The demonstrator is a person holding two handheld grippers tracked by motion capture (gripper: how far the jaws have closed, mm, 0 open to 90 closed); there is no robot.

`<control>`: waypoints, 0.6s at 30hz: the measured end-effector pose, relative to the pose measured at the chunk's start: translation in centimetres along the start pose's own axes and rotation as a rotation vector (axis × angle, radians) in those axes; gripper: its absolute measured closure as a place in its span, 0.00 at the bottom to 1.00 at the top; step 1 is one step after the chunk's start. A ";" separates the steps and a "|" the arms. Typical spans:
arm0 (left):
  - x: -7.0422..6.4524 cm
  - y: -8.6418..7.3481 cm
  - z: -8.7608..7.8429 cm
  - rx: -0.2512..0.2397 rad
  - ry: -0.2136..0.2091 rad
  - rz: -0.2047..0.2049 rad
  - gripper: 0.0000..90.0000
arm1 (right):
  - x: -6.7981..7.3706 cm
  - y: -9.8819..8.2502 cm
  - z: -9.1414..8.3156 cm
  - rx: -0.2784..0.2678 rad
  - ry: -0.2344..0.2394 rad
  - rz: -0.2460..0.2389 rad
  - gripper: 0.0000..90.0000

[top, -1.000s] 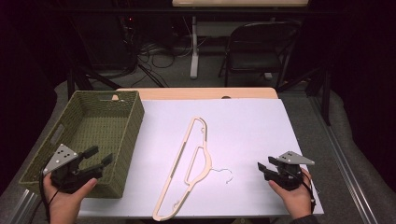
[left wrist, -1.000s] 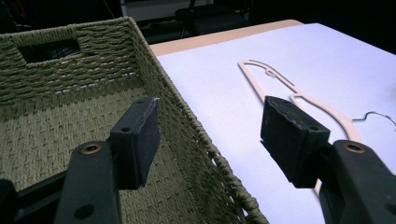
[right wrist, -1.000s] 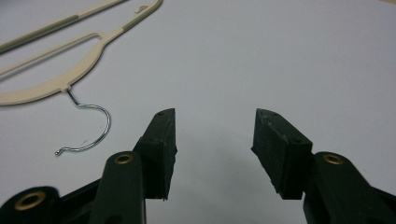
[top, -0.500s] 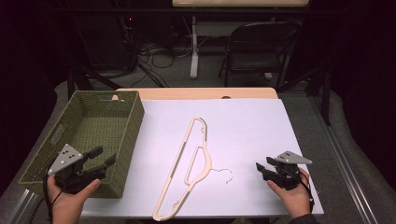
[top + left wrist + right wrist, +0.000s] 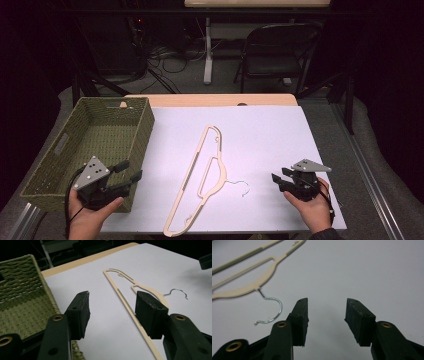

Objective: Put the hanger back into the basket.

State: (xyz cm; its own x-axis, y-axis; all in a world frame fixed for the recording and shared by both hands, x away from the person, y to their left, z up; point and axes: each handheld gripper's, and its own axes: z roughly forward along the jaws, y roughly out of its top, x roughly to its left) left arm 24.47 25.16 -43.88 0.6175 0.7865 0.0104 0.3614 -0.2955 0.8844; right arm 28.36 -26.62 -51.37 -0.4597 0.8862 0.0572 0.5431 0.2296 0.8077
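**Hanger central, grippers at near edge**

The cream hanger lies diagonally mid-table, hook toward the right gripper, which rests near the front edge, jaws apart and empty. The left gripper, jaws also spread and empty, hovers at the woven basket's near corner. White tabletop beyond lies bare.

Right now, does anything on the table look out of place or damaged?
Nothing stands out. The hanger lies flat and whole on the white sheet, the basket sits upright beside it, and both grippers, left and right, are open, holding nothing.
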 end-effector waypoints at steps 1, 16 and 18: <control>-0.1 0.0 0.1 0.004 -0.010 -0.001 0.50 | 0.4 0.8 -0.1 -0.011 0.014 -0.007 0.59; -2.0 -0.7 2.9 0.060 -0.082 -0.001 0.55 | 4.1 4.7 2.1 0.034 0.102 -0.079 0.61; -2.3 -1.0 3.5 0.071 -0.093 -0.006 0.55 | 4.3 4.9 2.3 0.039 0.107 -0.083 0.61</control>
State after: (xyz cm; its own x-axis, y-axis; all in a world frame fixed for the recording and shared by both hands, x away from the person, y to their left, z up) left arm 25.13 21.80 -46.42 0.6759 0.7358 -0.0414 0.4123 -0.3310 0.8488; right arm 30.63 -20.76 -48.50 -0.5753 0.8161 0.0547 0.5257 0.3177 0.7891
